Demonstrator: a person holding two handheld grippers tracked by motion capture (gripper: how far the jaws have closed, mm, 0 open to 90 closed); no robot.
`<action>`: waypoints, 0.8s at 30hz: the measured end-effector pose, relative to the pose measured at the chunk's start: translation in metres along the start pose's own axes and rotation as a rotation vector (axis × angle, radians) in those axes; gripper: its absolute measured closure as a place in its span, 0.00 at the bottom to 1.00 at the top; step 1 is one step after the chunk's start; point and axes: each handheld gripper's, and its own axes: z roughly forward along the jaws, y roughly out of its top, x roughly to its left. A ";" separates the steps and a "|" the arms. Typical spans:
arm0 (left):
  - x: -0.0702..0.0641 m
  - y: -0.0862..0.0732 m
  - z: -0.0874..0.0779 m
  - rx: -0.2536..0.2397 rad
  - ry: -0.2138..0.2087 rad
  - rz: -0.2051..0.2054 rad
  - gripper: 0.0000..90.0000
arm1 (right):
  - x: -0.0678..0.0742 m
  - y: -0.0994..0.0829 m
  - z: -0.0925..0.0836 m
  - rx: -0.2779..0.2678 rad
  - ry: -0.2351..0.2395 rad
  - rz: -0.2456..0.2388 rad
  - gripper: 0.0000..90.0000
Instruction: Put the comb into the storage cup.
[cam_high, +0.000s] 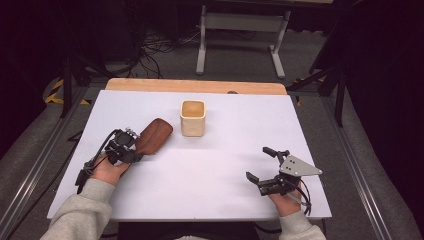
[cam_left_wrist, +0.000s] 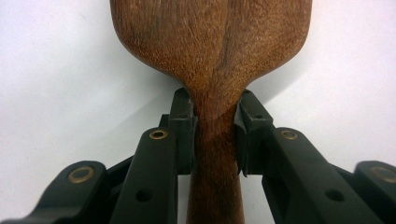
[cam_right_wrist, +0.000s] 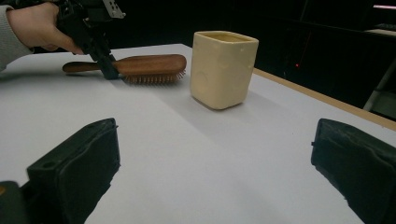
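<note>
left gripper (cam_left_wrist: 215, 122) clamps the hairbrush (cam_high: 152, 135) by its neck beside the cup (cam_high: 193, 118), probably for lifting; right gripper (cam_high: 262, 164) waits open.

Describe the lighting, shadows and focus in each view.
High view: the white table is evenly lit, the room beyond dark, the image soft. Left gripper view: the wooden hairbrush is sharp, a soft shadow at its right. Right gripper view: the cream cup throws a faint shadow forward; the near fingers are blurred.

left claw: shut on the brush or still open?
Shut on it. In the left gripper view the left claw has both pads pressed against the neck of the wooden hairbrush, which lies bristles down on the table.
</note>
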 end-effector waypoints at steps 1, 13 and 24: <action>0.000 -0.001 0.000 -0.003 0.000 0.000 0.81 | 0.000 0.000 0.000 -0.001 0.000 0.000 0.02; -0.012 -0.019 -0.023 -0.155 0.006 0.031 0.81 | -0.001 0.004 0.002 -0.003 0.010 0.006 0.03; -0.034 -0.030 -0.049 -0.352 -0.025 0.059 0.81 | 0.003 0.019 0.009 0.014 0.040 -0.002 0.03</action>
